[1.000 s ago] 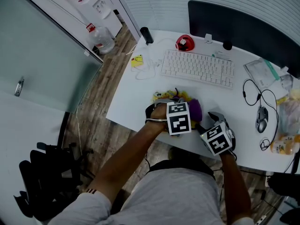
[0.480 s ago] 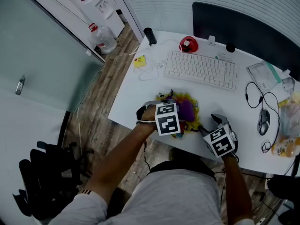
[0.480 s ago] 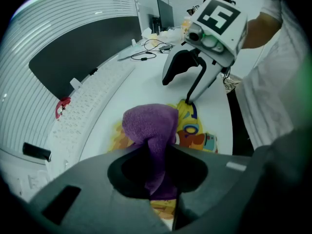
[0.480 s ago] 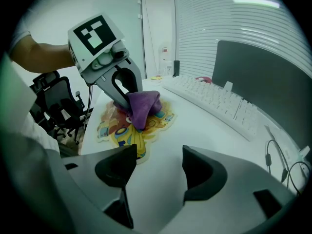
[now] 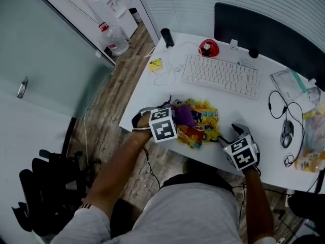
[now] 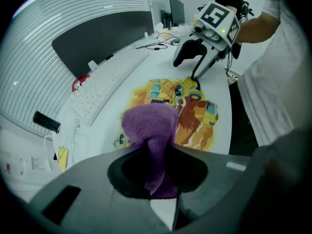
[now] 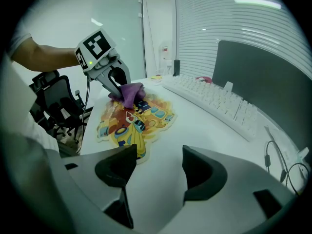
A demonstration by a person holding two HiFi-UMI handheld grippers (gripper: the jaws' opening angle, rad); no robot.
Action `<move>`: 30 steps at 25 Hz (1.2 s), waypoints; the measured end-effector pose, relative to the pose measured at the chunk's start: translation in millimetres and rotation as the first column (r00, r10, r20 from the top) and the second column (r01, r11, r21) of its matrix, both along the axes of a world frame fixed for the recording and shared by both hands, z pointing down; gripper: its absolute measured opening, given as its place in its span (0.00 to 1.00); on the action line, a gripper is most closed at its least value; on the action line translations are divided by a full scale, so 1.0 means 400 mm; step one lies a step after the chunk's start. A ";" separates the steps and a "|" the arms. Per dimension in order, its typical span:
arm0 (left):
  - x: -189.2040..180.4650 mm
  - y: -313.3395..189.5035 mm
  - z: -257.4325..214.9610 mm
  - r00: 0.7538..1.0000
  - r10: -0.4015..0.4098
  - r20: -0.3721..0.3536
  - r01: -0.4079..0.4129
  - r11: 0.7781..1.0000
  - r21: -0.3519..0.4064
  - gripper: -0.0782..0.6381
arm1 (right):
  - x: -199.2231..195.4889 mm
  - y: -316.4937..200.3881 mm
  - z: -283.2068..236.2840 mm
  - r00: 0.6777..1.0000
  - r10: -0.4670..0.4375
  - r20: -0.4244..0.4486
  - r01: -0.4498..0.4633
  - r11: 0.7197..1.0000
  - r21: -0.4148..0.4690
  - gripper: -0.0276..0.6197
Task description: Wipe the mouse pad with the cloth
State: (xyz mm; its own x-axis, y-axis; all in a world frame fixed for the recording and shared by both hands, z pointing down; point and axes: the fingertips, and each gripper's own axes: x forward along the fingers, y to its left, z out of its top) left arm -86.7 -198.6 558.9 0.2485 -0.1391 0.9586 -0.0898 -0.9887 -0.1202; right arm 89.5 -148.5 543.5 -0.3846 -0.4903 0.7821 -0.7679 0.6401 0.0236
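Note:
A colourful cartoon-shaped mouse pad [image 5: 201, 123] [image 6: 187, 108] [image 7: 132, 121] lies flat near the front edge of the white desk [image 5: 152, 98]. My left gripper [image 5: 170, 120] [image 6: 155, 167] is shut on a purple cloth [image 5: 184, 115] [image 6: 150, 130] [image 7: 128, 92], which rests on the pad's left end. My right gripper [image 5: 229, 134] [image 7: 157, 167] [image 6: 196, 65] stands open at the pad's right end, one finger close to the pad's edge, nothing between its jaws.
Behind the pad lies a white keyboard [image 5: 221, 75], with a red object [image 5: 208, 48] and a dark monitor [image 5: 269, 32] further back. A wired mouse [image 5: 287, 133] and cables [image 5: 277, 104] sit at the right. A black office chair [image 5: 48, 187] stands on the floor at the left.
My left gripper has dragged the purple cloth leftward across the pad, uncovering most of its picture. The right gripper has stayed at the pad's right end.

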 end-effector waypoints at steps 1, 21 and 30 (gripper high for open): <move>-0.019 -0.004 0.000 1.000 -0.013 0.004 0.013 1.000 0.001 0.23 | 0.000 0.000 0.000 1.000 0.000 -0.002 0.000 1.000 0.001 0.43; -0.067 0.009 -0.095 0.996 -0.070 -0.053 0.075 0.992 0.102 0.23 | 0.018 -0.026 -0.024 0.998 0.031 0.051 -0.032 0.999 0.014 0.43; 0.140 0.120 -0.138 0.991 0.086 -0.103 -0.075 0.991 0.107 0.23 | 0.055 -0.119 -0.108 0.980 0.113 0.162 -0.121 0.992 0.044 0.43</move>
State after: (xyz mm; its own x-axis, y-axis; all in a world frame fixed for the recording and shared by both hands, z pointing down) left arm -30.9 -150.4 503.7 0.3631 -0.2109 0.9076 -0.0284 -0.9761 -0.2155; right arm 111.5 -196.0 500.3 -0.4394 -0.5786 0.6872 -0.8342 0.5465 -0.0733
